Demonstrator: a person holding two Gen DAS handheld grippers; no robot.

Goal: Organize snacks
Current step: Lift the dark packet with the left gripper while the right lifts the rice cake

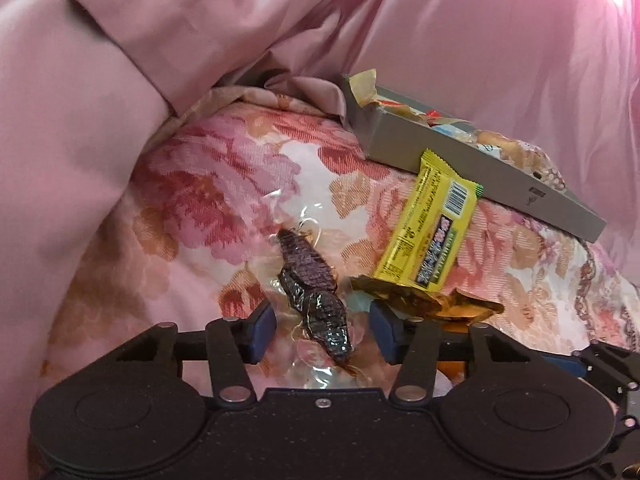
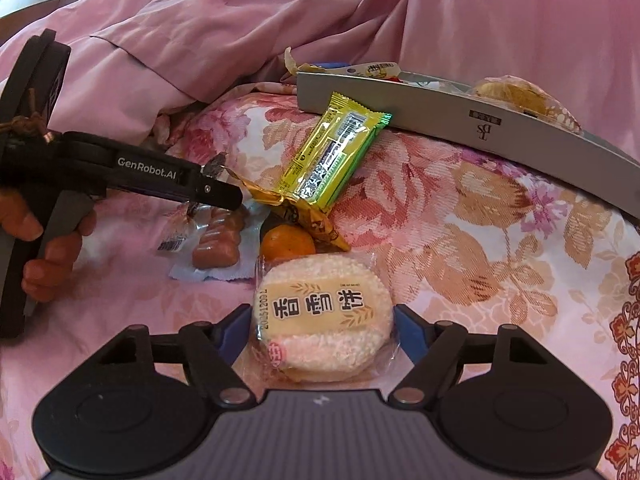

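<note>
In the left wrist view a dark dried snack [image 1: 316,296] in clear wrap lies on the floral bedspread [image 1: 224,184], between the blue pads of my left gripper [image 1: 323,332]. The pads stand a little off it on both sides, so the gripper is open. In the right wrist view a round rice cake [image 2: 324,320] in clear wrap sits between the pads of my right gripper [image 2: 320,332]. A thin gap shows at the left pad, so it is open. A grey box [image 2: 440,120] holding several snacks lies at the back right.
A yellow bar [image 2: 328,156] leans on the grey box [image 1: 460,168]. A gold wrapper [image 2: 304,216], an orange [image 2: 286,246] and a sausage pack [image 2: 218,244] lie between the grippers. A hand [image 2: 48,264] holds the left gripper [image 2: 228,196]. A pink quilt [image 1: 120,120] is bunched behind.
</note>
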